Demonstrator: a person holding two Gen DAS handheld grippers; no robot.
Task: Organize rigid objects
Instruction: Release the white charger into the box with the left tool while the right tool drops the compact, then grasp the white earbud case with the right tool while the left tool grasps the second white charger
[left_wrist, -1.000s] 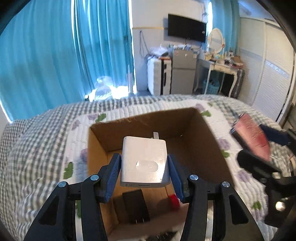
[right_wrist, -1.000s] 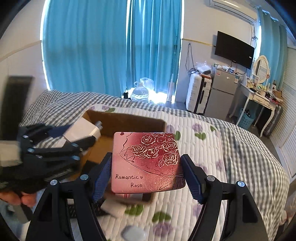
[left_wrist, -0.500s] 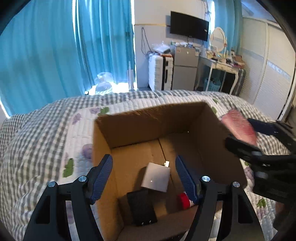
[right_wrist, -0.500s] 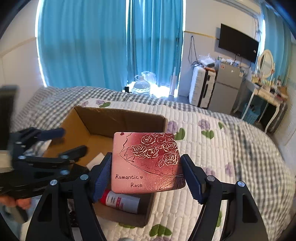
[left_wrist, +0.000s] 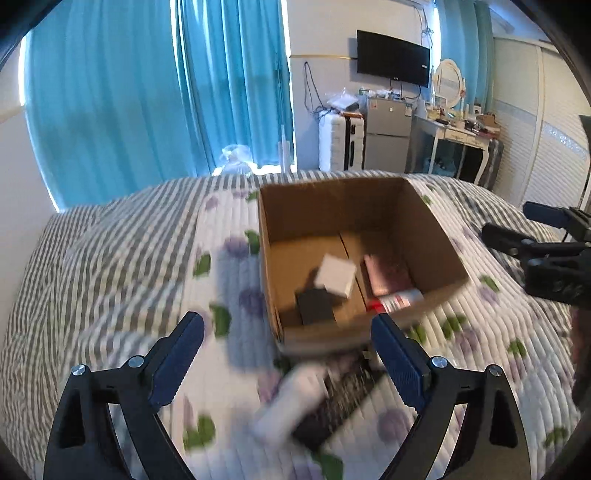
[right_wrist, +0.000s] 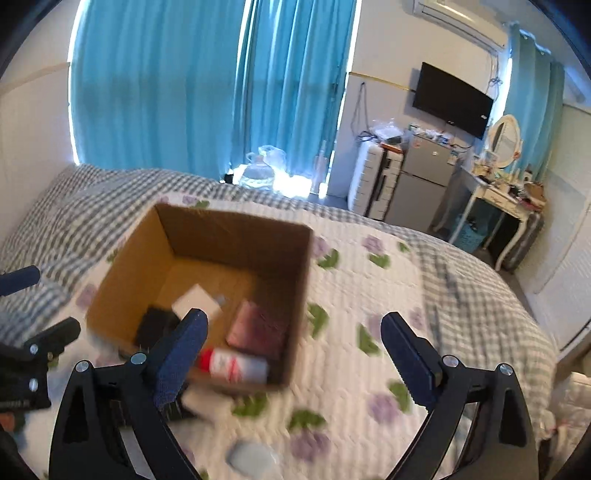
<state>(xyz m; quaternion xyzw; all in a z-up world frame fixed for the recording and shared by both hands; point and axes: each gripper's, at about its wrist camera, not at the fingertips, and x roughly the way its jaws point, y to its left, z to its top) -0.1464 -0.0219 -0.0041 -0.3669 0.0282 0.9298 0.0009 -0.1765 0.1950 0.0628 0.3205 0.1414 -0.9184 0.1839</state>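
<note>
An open cardboard box (left_wrist: 436, 229) (right_wrist: 122, 273) sits on the quilted bed. Inside lie a white charger (left_wrist: 336, 275) (right_wrist: 195, 304), a black block (left_wrist: 314, 306) (right_wrist: 155, 325), a pink rose-print tin (left_wrist: 388, 275) (right_wrist: 258, 328) and a red-capped white tube (left_wrist: 399, 299) (right_wrist: 232, 365). My left gripper (left_wrist: 288, 354) is open and empty, above the bed just in front of the box. My right gripper (right_wrist: 291, 350) is open and empty, at the box's right front corner. A blurred white object (left_wrist: 291, 402) and a dark flat object (left_wrist: 340, 398) lie on the quilt in front of the box.
A small pale oval object (right_wrist: 253, 456) lies on the quilt near my right gripper. Blue curtains (left_wrist: 147, 92), a suitcase (left_wrist: 338, 142), a small fridge (left_wrist: 388, 134) and a dressing table (right_wrist: 506, 199) stand beyond the bed.
My left gripper opened and dropped the white charger into the box, then drew back. My right gripper opened and the pink tin now lies in the box; it also pulled back.
</note>
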